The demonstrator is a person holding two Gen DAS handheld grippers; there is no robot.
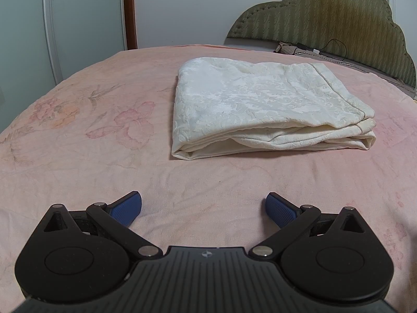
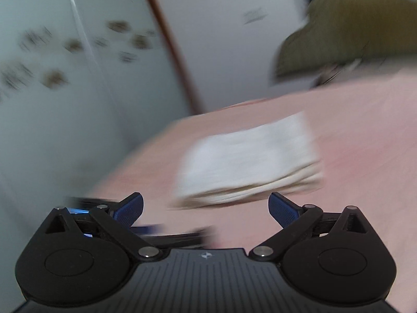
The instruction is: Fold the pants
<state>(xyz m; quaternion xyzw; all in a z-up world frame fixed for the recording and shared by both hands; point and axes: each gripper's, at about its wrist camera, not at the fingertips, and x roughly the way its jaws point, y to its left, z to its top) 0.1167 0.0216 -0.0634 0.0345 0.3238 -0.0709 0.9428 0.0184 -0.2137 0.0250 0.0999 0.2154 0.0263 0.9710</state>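
Cream-white pants (image 1: 263, 104) lie folded into a thick rectangular bundle on the pink bed sheet (image 1: 91, 156). My left gripper (image 1: 203, 208) is open and empty, low over the sheet, a short way in front of the bundle's near edge. The right wrist view is motion-blurred and tilted. There the folded pants (image 2: 247, 159) show as a pale block ahead of my right gripper (image 2: 206, 208), which is open and empty above the bed. The other gripper shows as a dark blurred shape (image 2: 166, 234) low in the right wrist view.
A green padded headboard (image 1: 338, 20) stands at the back right, with a small cloth item and black cables (image 1: 307, 49) at its base. A white wardrobe door (image 1: 86, 20) and a brown door frame (image 1: 129, 10) stand behind the bed.
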